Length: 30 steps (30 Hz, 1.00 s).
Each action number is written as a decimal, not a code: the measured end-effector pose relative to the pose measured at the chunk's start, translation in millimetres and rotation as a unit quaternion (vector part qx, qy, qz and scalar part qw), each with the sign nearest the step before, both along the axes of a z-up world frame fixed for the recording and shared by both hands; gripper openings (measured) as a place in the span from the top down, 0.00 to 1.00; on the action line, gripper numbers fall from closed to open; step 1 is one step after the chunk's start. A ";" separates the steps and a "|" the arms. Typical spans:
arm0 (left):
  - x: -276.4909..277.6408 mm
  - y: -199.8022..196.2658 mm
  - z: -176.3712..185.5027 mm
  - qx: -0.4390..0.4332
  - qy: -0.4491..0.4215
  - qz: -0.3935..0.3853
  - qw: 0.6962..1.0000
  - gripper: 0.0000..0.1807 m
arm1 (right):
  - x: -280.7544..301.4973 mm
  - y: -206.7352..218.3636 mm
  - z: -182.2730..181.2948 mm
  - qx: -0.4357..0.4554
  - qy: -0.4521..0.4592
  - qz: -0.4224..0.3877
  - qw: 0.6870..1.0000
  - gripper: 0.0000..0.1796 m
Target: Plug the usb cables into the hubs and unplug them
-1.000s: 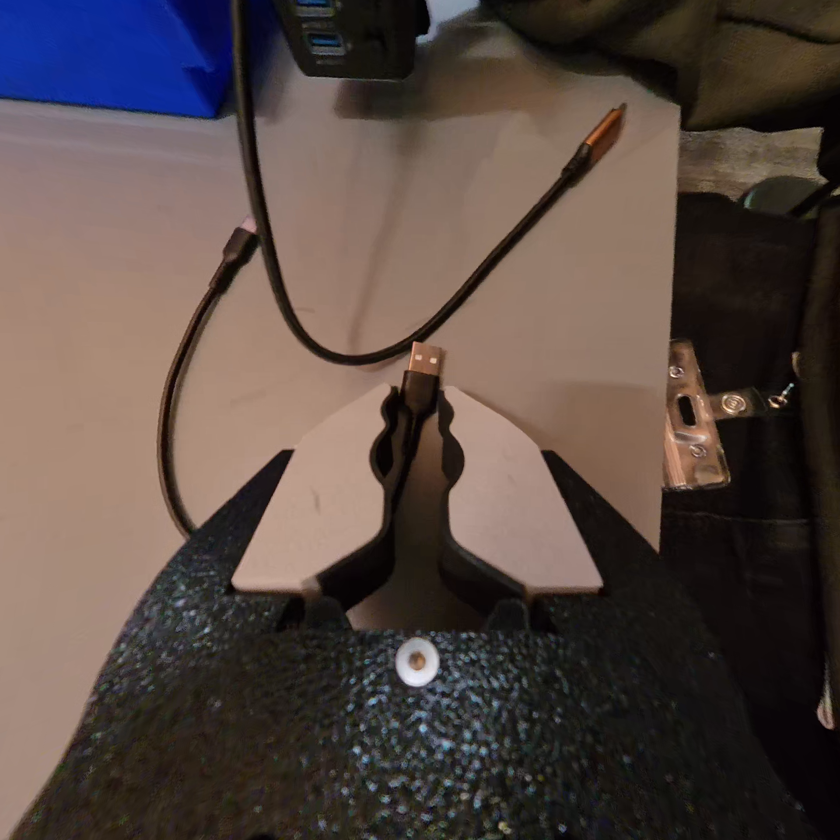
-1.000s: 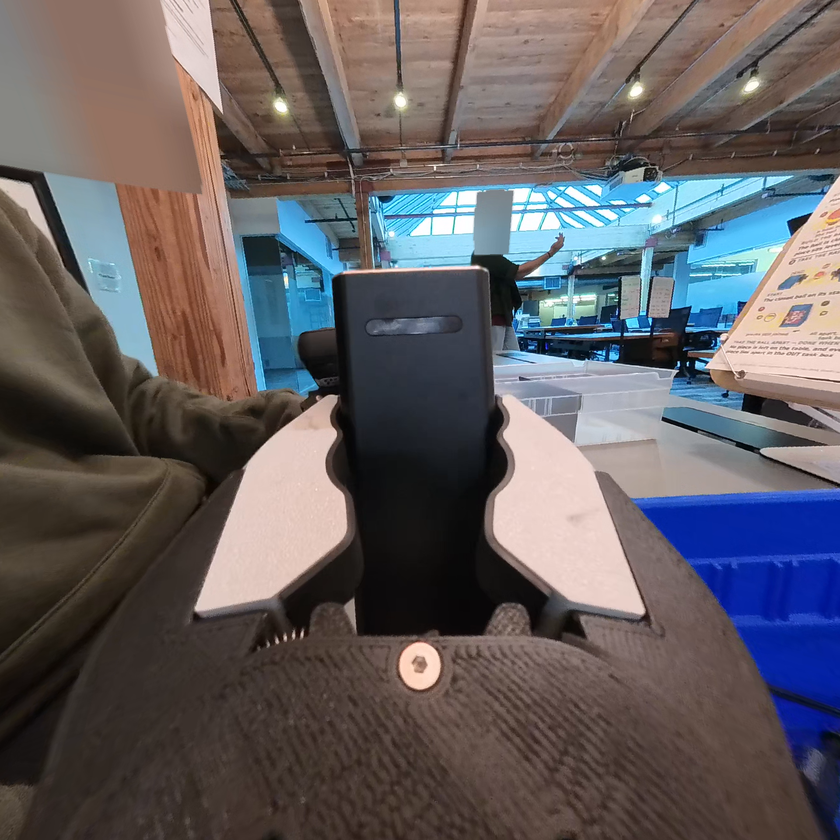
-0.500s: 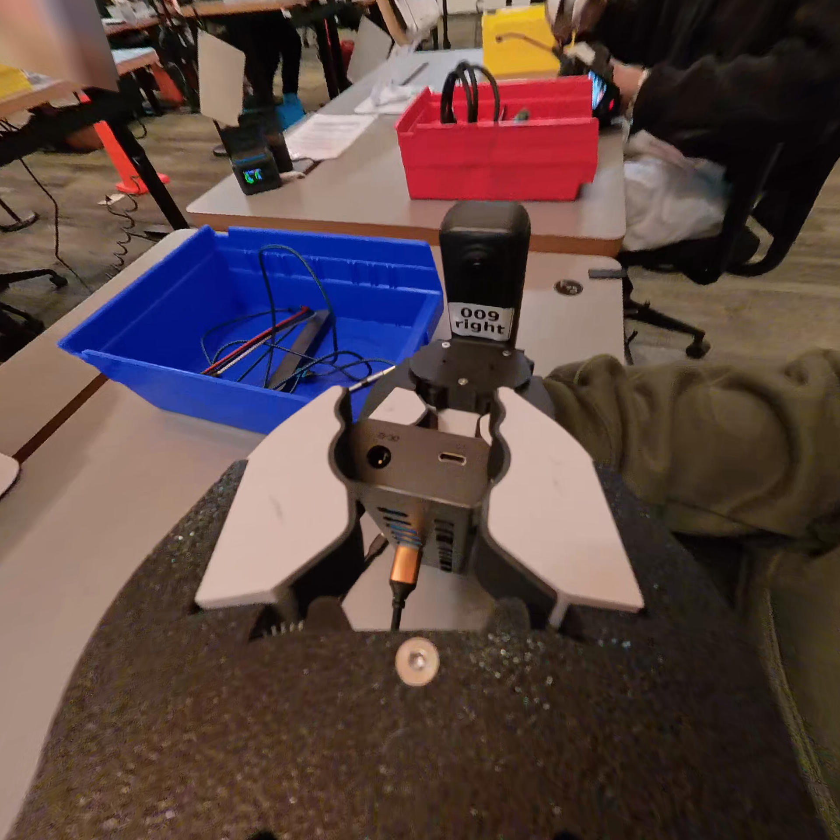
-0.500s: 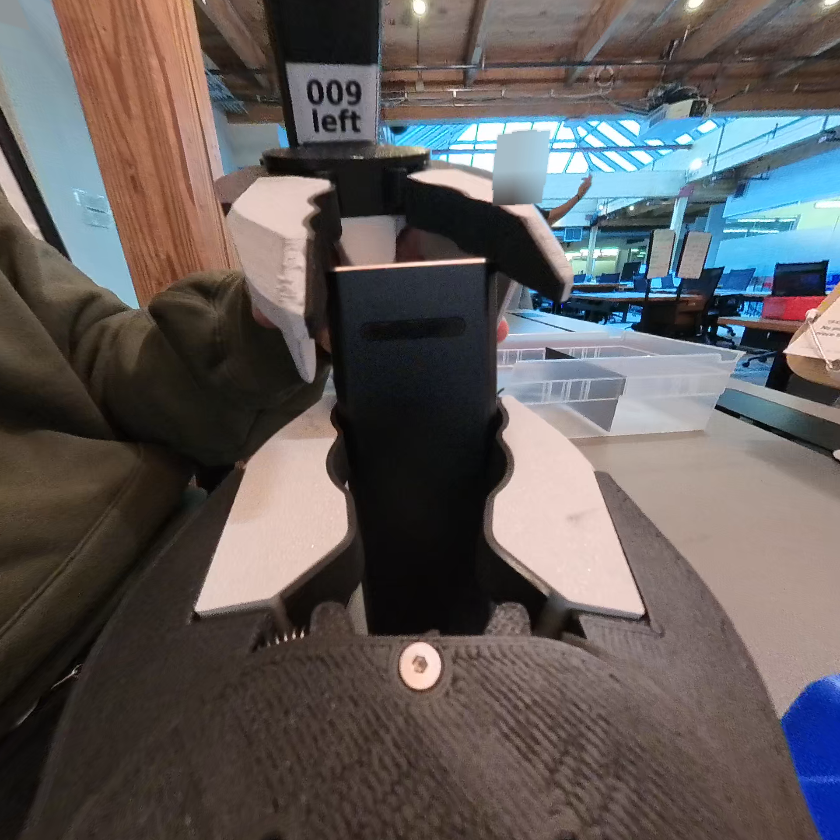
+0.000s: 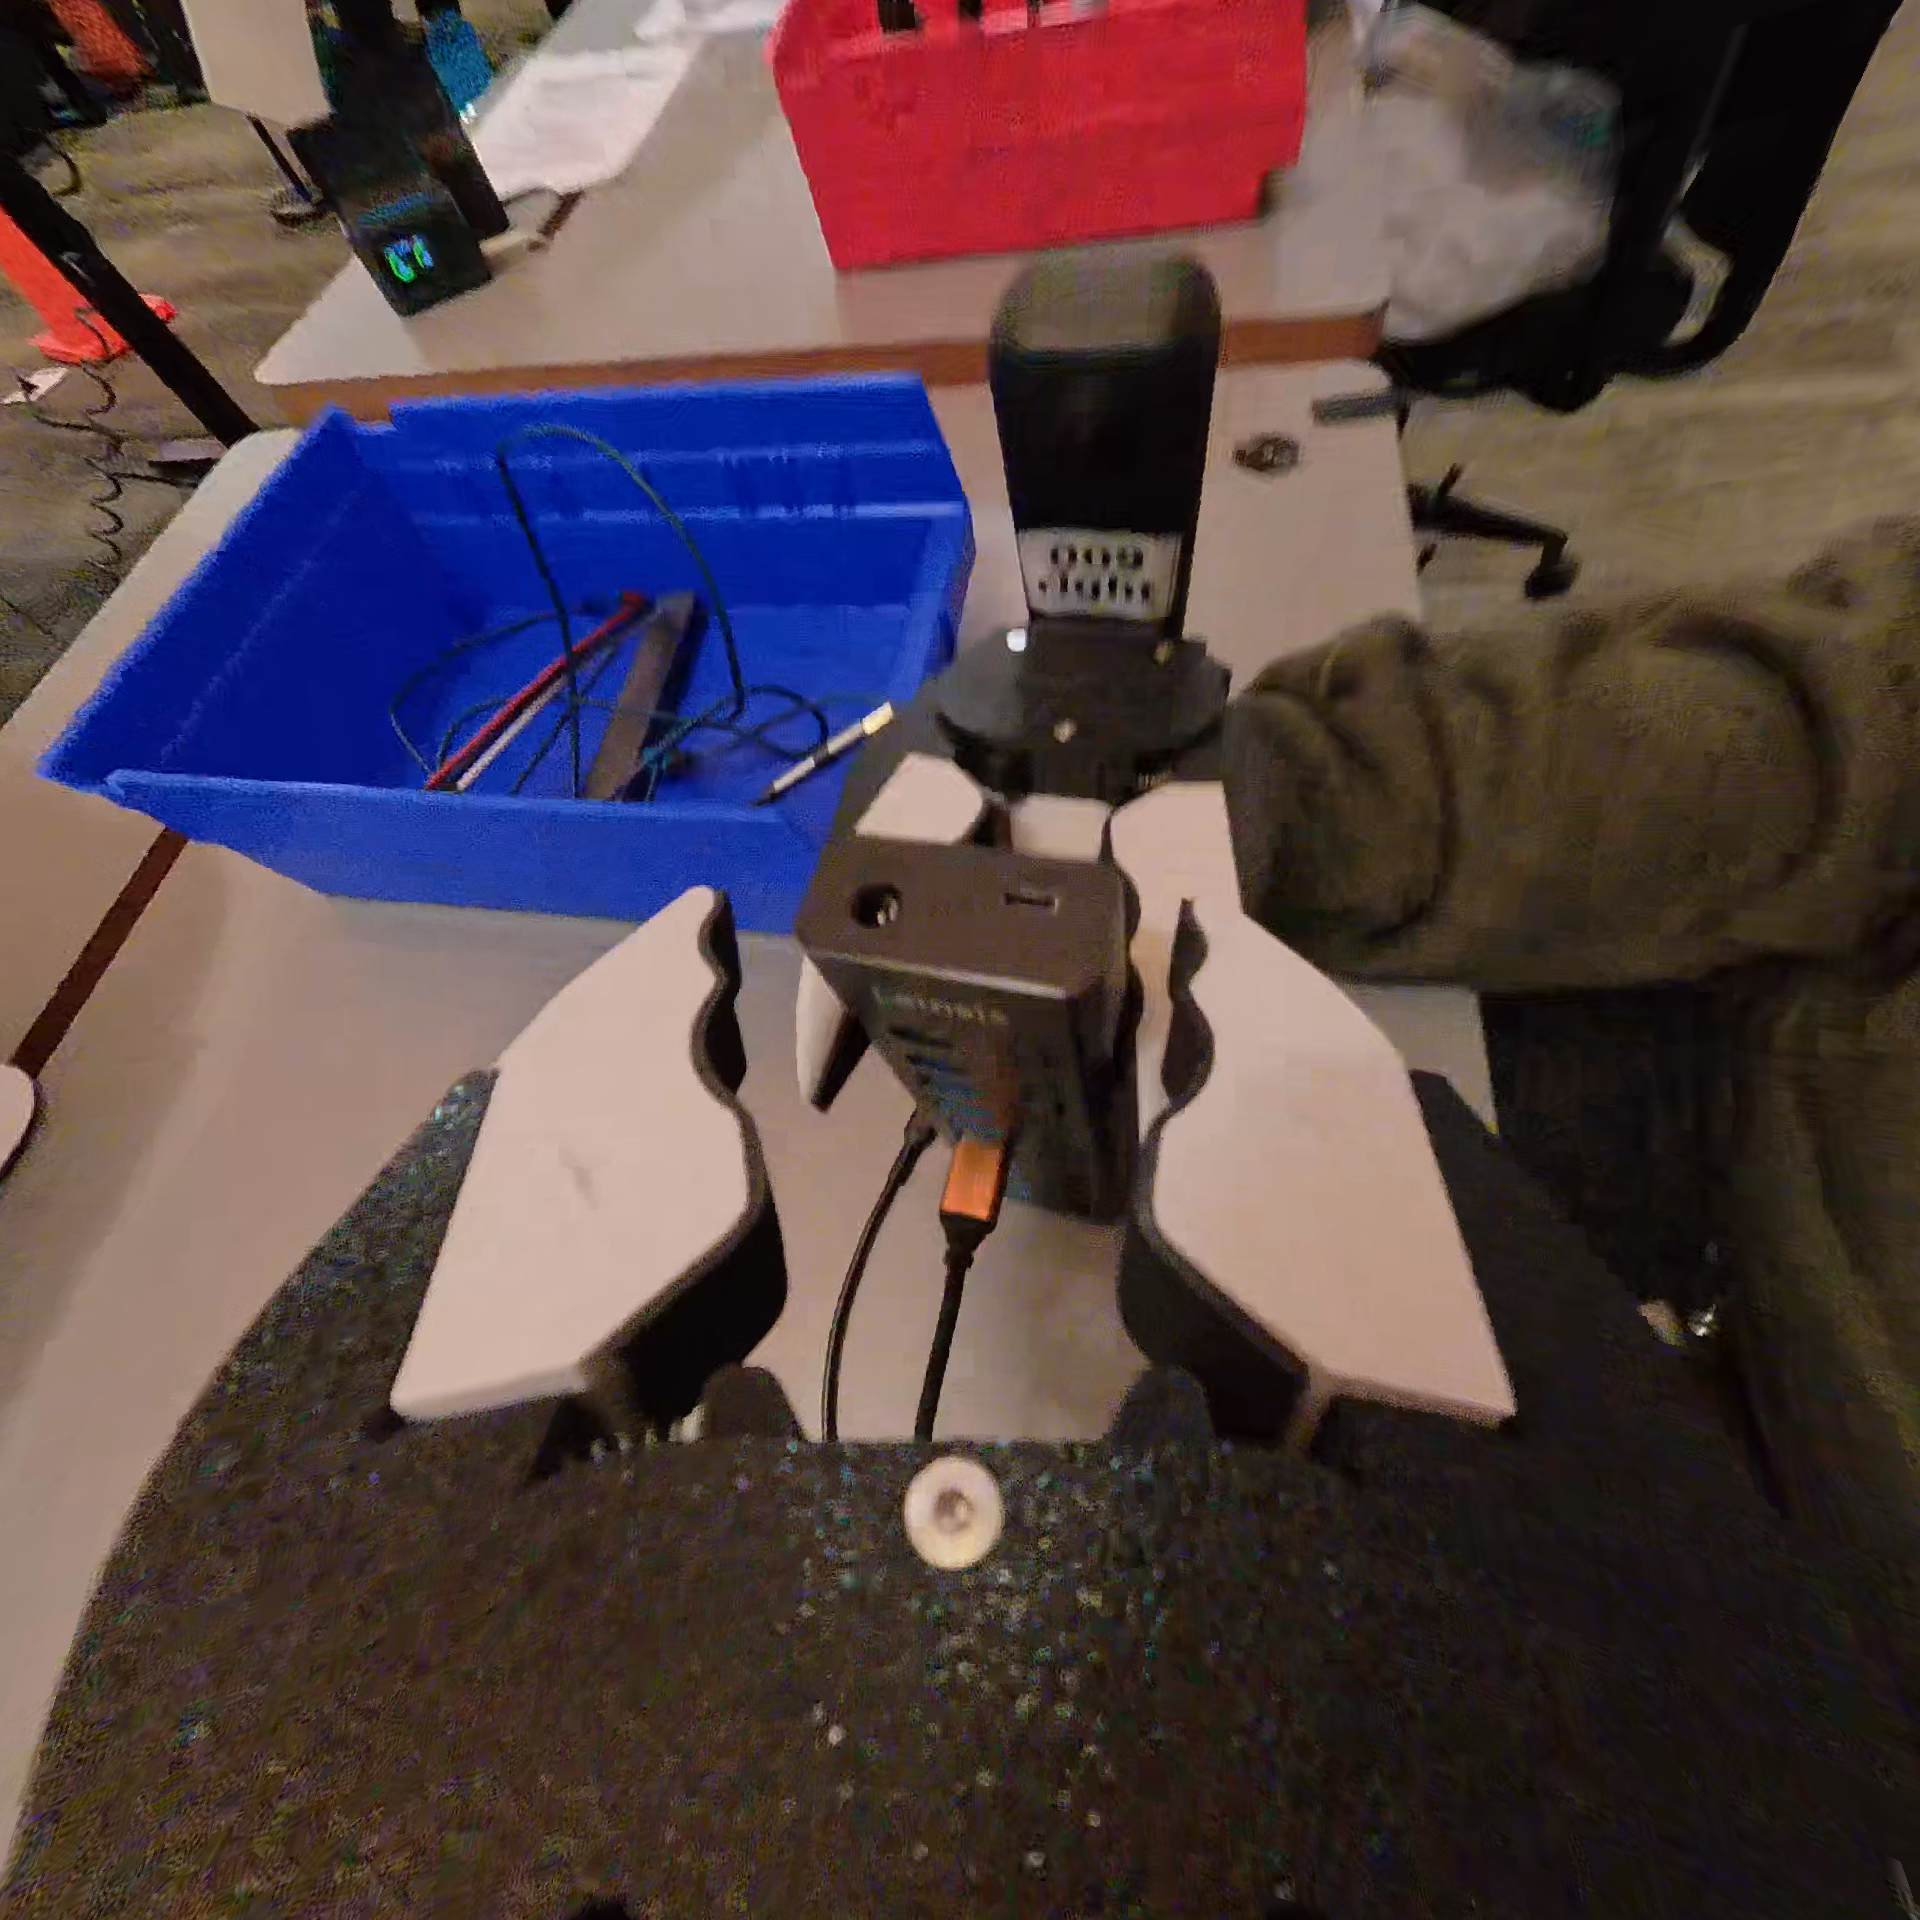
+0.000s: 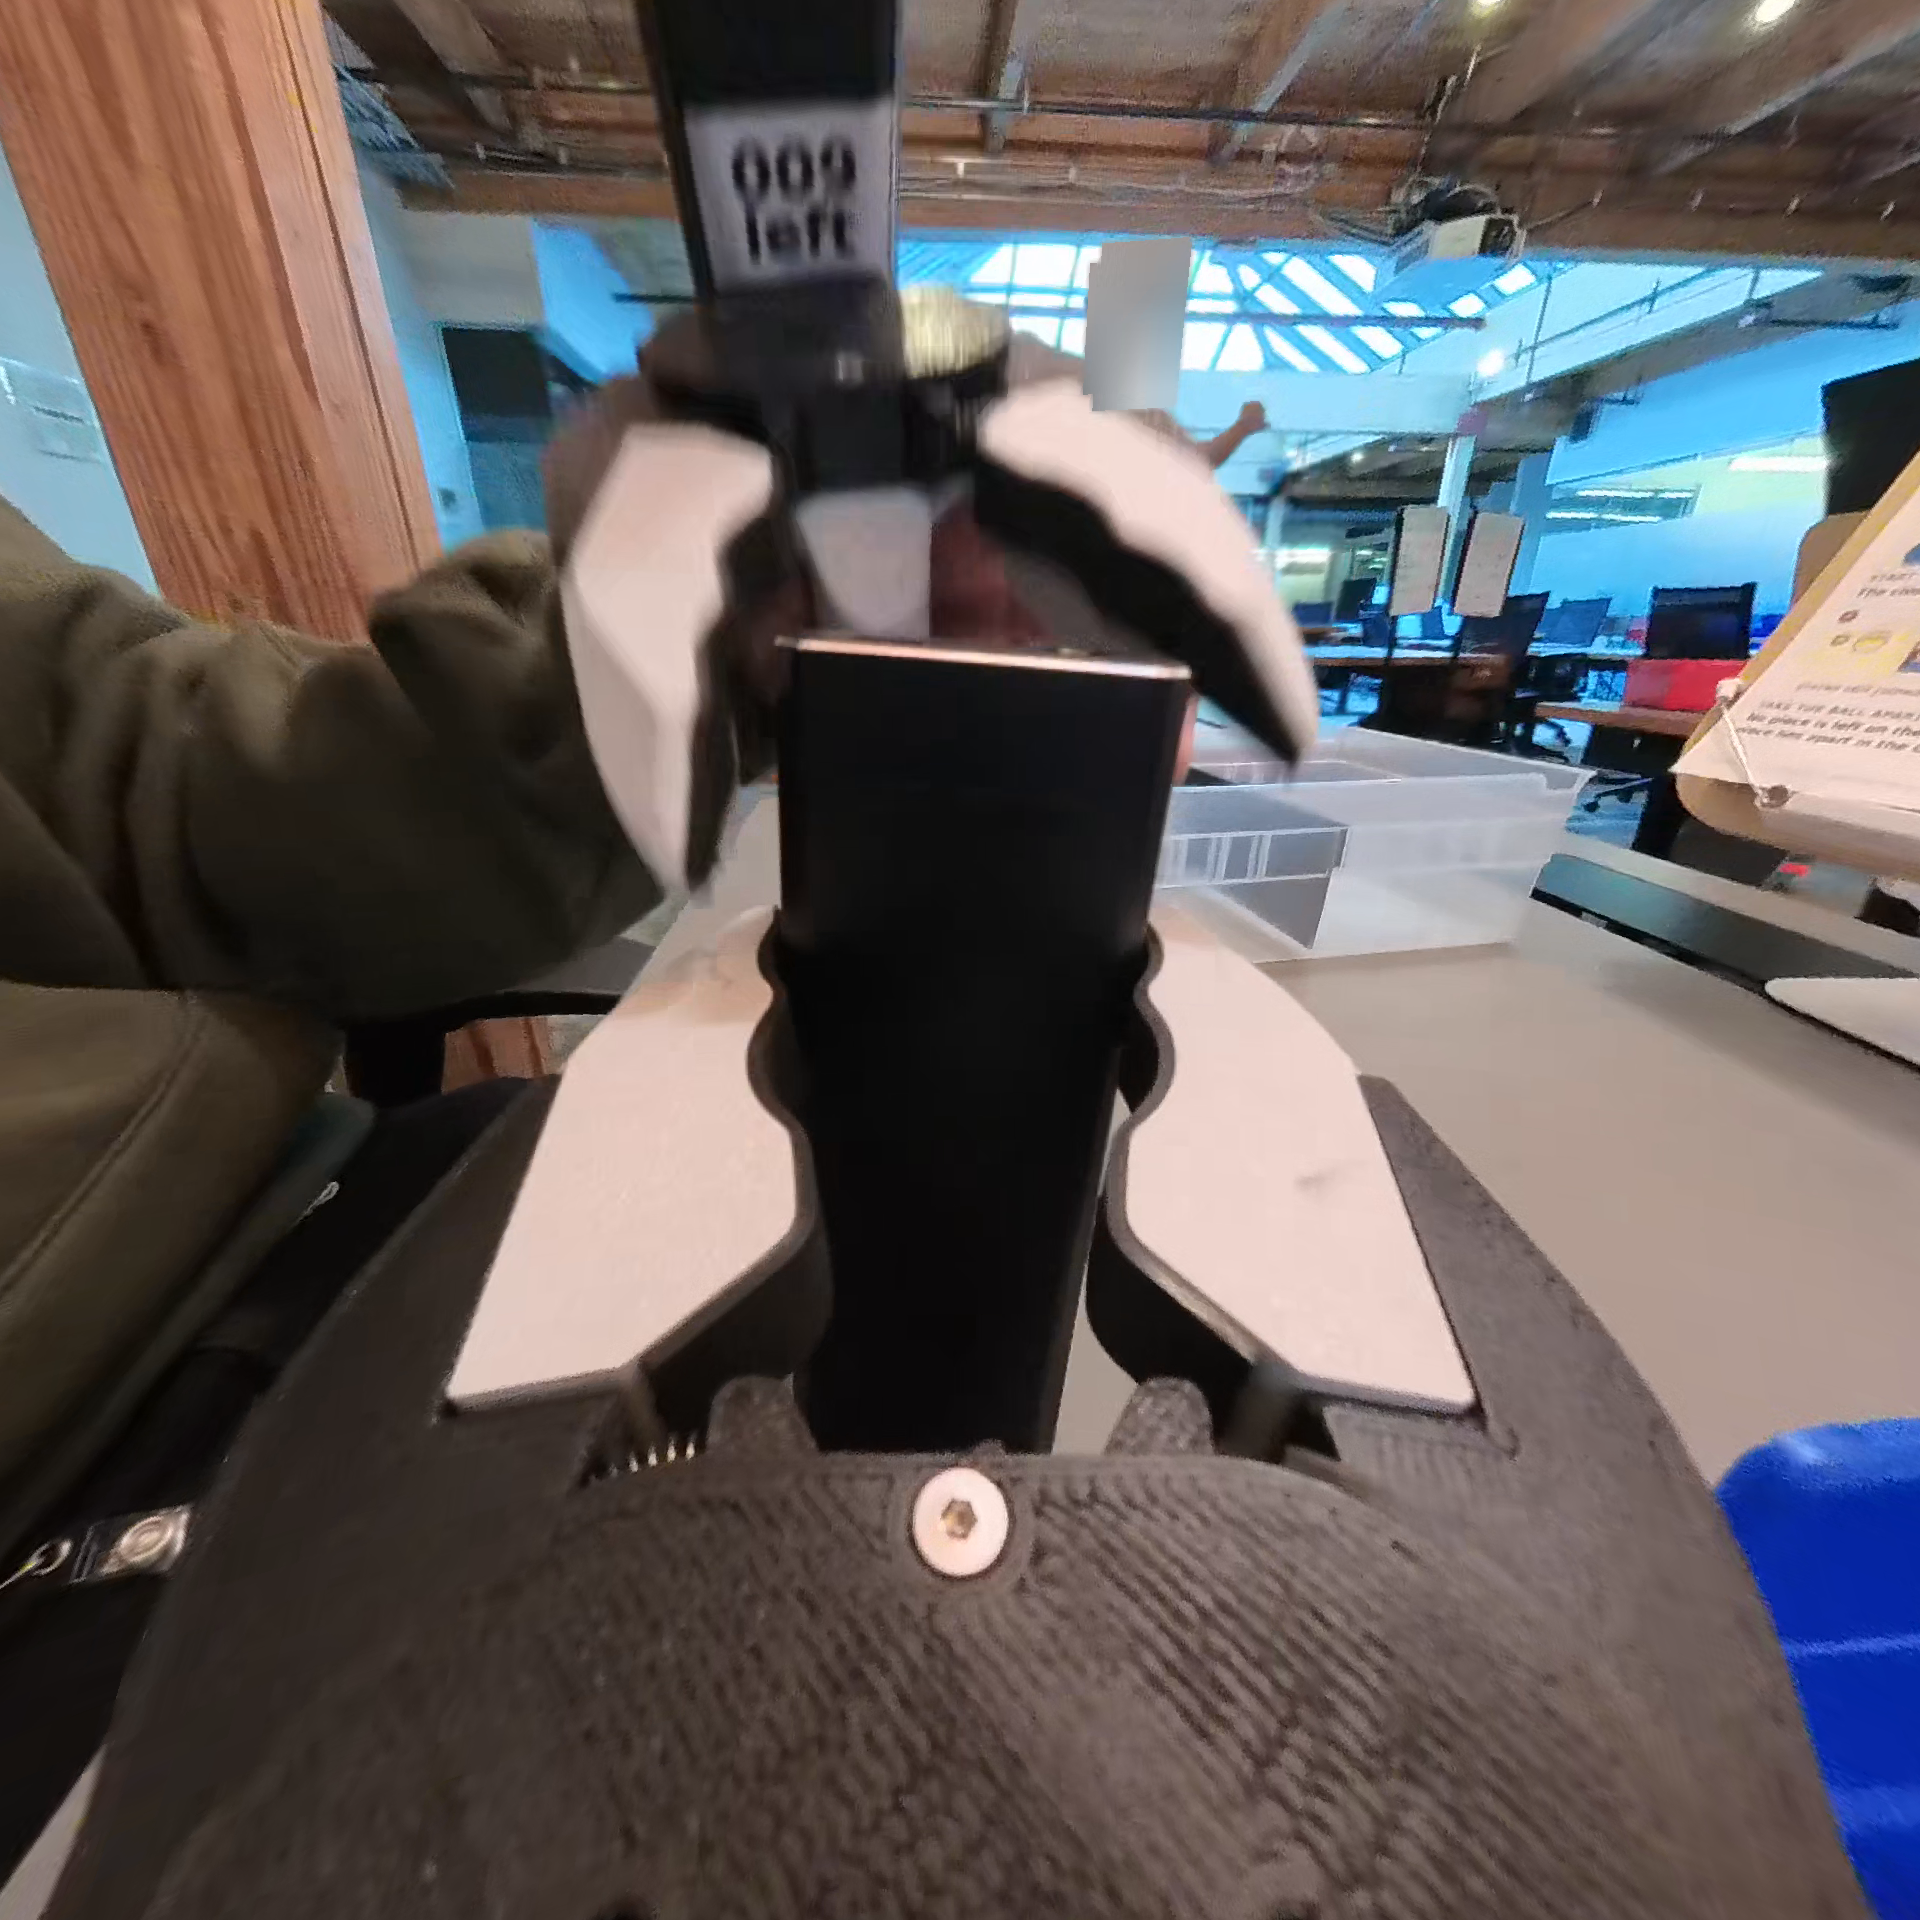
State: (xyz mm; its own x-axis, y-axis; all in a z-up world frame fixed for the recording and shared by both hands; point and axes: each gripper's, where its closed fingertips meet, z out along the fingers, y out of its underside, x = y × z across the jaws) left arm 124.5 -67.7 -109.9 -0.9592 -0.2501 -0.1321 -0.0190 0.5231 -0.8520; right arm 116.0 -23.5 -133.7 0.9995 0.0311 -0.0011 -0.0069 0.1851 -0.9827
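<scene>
My right gripper (image 6: 956,935) is shut on a black USB hub (image 6: 966,1039) and holds it upright above the grey table (image 6: 1558,1143). In the left wrist view the hub (image 5: 956,925) stands between my left gripper's (image 5: 945,914) wide-open fingers (image 5: 613,1143), which do not touch it. A cable with a copper-coloured plug (image 5: 975,1179) sits in a hub port, and a thin black cable (image 5: 862,1247) hangs beside it. The left gripper also shows open beyond the hub in the right wrist view (image 6: 977,790). The right gripper's camera mast (image 5: 1101,447) rises behind the hub.
A blue bin (image 5: 312,831) with loose cables stands at the left of the hub, and a red bin (image 5: 1039,125) on the far table. A clear plastic tray (image 6: 1403,831) and a paper stand (image 6: 1818,675) are on the right. An olive sleeve (image 5: 1558,790) holds the right gripper. Left tips to right tips: about 5 centimetres.
My left gripper, shut on a black USB plug a second ago, came up to the hub, then opened wide and drew back a little. The right gripper keeps hold of the hub.
</scene>
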 end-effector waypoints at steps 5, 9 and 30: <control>-4.9 -14.9 -18.0 -0.064 0.039 -0.020 0.997 0.66 | -5.2 4.8 -6.4 -0.025 -0.010 0.008 1.000 0.66; -2.6 -18.3 -10.1 -0.087 0.047 -0.015 0.995 0.66 | -3.0 -0.2 1.6 0.000 -0.001 0.008 1.000 0.66; 2.6 -1.3 38.1 -0.108 0.029 -0.046 0.993 0.66 | 4.0 14.4 -7.4 -0.026 0.023 -0.020 0.999 0.67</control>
State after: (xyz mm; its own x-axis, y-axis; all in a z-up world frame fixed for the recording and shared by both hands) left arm 127.1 -69.0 -71.8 -0.9837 -0.1776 -0.0292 -0.0316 0.3298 -0.9435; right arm 120.0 -9.1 -141.1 0.9988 -0.0098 -0.0477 -0.0460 0.1341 -0.9899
